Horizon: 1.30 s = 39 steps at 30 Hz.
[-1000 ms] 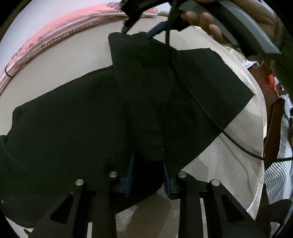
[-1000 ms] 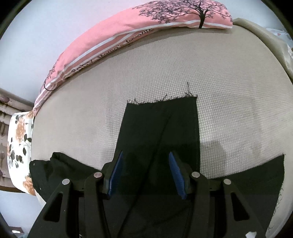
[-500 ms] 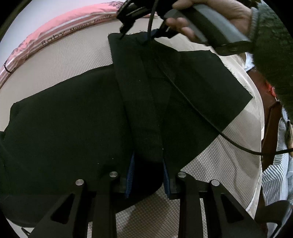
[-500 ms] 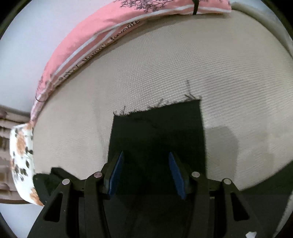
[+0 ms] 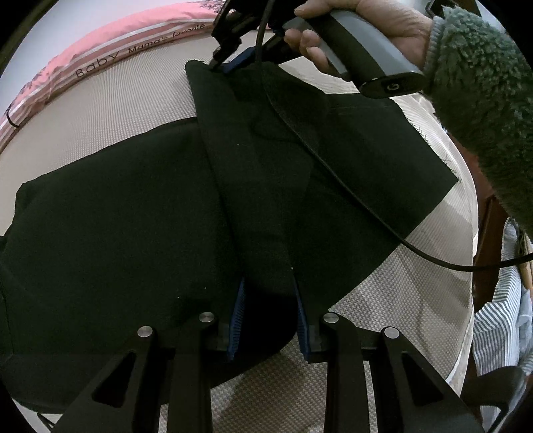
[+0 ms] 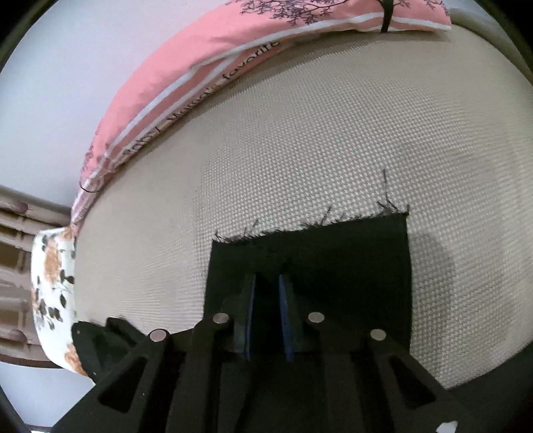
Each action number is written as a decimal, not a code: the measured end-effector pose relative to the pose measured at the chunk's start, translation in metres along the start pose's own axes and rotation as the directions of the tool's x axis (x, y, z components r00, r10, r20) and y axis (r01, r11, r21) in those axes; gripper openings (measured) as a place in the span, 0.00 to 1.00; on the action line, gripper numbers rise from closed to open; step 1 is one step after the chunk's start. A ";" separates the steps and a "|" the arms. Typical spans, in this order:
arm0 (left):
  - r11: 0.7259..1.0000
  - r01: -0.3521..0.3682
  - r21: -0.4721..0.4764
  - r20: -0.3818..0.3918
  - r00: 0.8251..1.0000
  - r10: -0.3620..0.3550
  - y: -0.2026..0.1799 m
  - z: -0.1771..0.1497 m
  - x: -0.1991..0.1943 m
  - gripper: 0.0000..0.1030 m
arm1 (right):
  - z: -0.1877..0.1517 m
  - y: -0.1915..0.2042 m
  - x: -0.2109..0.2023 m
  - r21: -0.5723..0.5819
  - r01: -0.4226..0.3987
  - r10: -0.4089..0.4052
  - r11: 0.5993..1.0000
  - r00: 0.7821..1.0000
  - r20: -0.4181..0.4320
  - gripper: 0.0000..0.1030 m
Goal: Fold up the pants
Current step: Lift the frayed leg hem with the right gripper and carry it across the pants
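Since 1 second ago, right gripper (image 6: 267, 283) has sunk onto the black pants (image 5: 110, 233) on the beige mattress (image 6: 299, 150); its jaws are closing on the frayed hem. Left gripper (image 5: 269, 299) is clamped on a fold. Only its view shows the hand (image 5: 359, 30), cable (image 5: 349, 193) crossing, fuzzy sleeve (image 5: 476, 93). Pink pillow (image 6: 200, 60) behind.

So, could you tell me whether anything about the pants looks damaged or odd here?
Yes: the leg's end near the right gripper is raw and frayed, with loose black threads straggling onto the beige mat. A cable also trails across the pants.
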<state>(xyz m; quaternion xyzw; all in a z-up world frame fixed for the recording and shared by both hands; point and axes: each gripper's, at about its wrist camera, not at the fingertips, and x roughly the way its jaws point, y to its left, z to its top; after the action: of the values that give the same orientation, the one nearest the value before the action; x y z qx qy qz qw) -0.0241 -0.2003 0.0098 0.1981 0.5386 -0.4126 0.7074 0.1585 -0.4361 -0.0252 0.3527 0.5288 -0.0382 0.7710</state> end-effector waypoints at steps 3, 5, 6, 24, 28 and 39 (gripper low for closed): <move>1.000 -0.001 0.000 -0.001 1.000 0.001 -0.001 0.000 0.000 0.27 | 0.002 0.001 0.000 0.008 0.008 -0.008 1.000 1.000 0.012 0.19; 1.000 0.002 -0.001 -0.001 1.000 -0.002 0.000 0.000 0.000 0.27 | 0.002 0.001 -0.001 -0.007 0.015 -0.015 1.000 1.000 0.014 0.19; 1.000 0.004 -0.003 0.000 1.000 -0.004 0.001 0.000 0.000 0.27 | 0.001 0.000 -0.003 -0.009 0.017 -0.016 1.000 1.000 0.014 0.20; 1.000 0.009 -0.001 -0.005 1.000 -0.009 0.005 0.001 -0.001 0.27 | -0.012 -0.020 0.008 0.106 -0.297 0.294 0.949 0.955 0.043 0.31; 1.000 0.017 -0.010 -0.007 1.000 -0.017 0.007 0.001 -0.001 0.27 | -0.004 -0.014 0.005 0.076 -0.244 0.241 0.967 0.969 0.046 0.14; 1.000 0.017 -0.016 -0.018 1.000 -0.017 0.009 0.007 -0.003 0.27 | -0.030 -0.022 -0.111 0.025 -0.076 0.070 0.997 0.977 0.199 0.04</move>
<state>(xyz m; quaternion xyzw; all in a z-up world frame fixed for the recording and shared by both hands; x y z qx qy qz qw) -0.0127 -0.1987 0.0134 0.1915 0.5498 -0.4126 0.7006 0.0769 -0.4697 0.0514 0.3788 0.4354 -0.0533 0.8149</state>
